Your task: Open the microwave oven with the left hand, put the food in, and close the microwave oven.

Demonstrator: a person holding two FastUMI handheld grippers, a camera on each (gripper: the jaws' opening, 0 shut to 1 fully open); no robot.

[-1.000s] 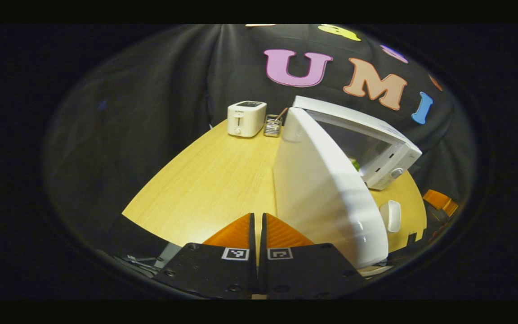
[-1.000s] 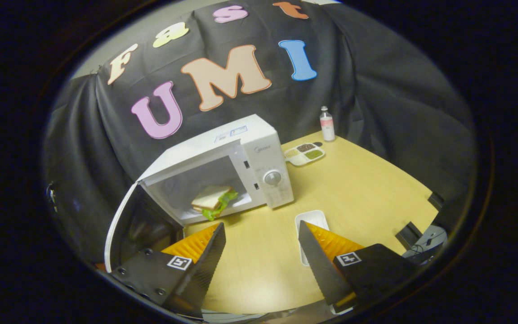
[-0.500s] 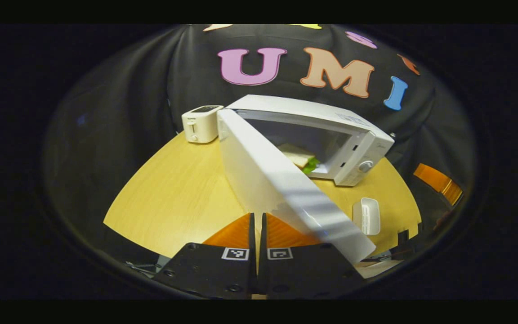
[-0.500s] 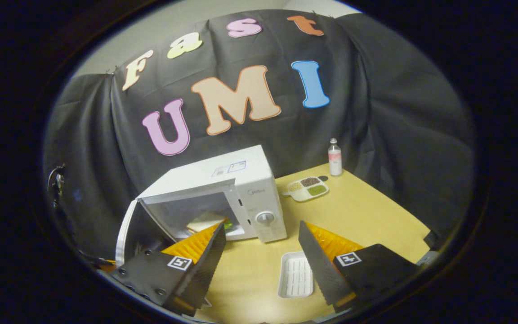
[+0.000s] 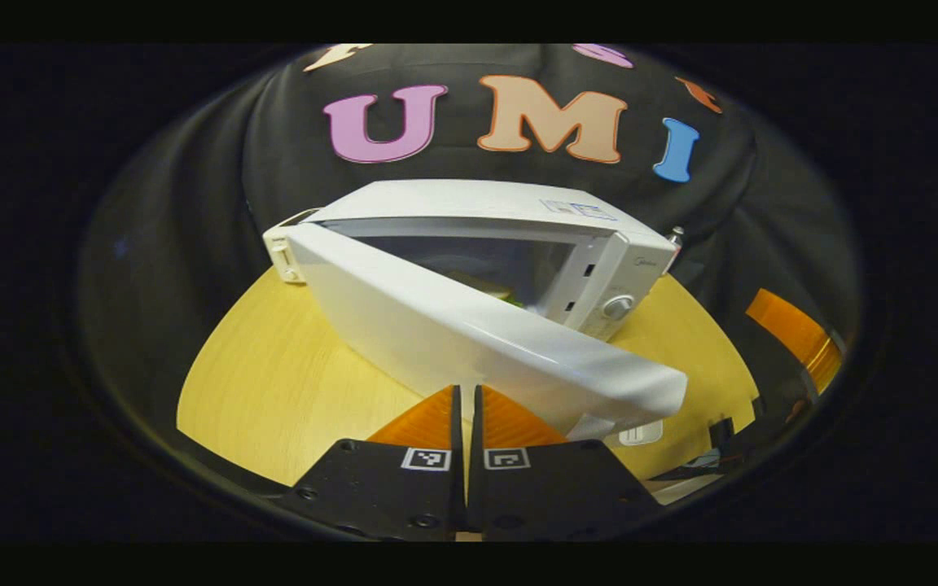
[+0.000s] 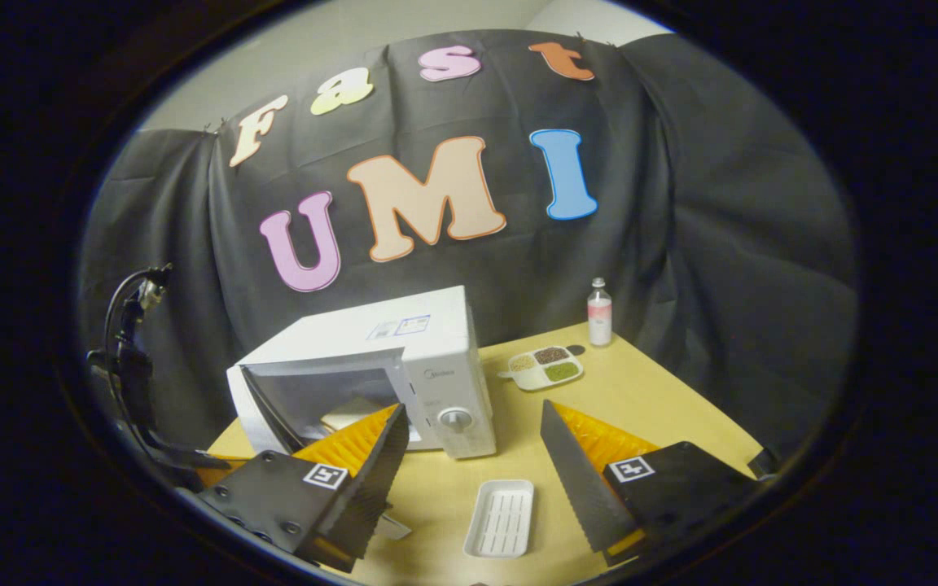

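Left gripper view: left gripper (image 5: pixel 466 407) fingers together, possibly touching microwave door (image 5: pixel 469 342); right gripper (image 6: pixel 469 456) apart, empty.

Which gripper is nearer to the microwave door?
Left. The left gripper is shut, right at the door. The right gripper is open, back over the table near the white tray.

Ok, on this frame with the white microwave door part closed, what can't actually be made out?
- Food inside the white microwave oven: in the right gripper view the right gripper's finger covers most of it; in the left gripper view the white door hides all but a sliver.
- Contact between the left gripper and the door: hidden behind its closed fingers.
- White ribbed tray: cut off by the door in the left gripper view.
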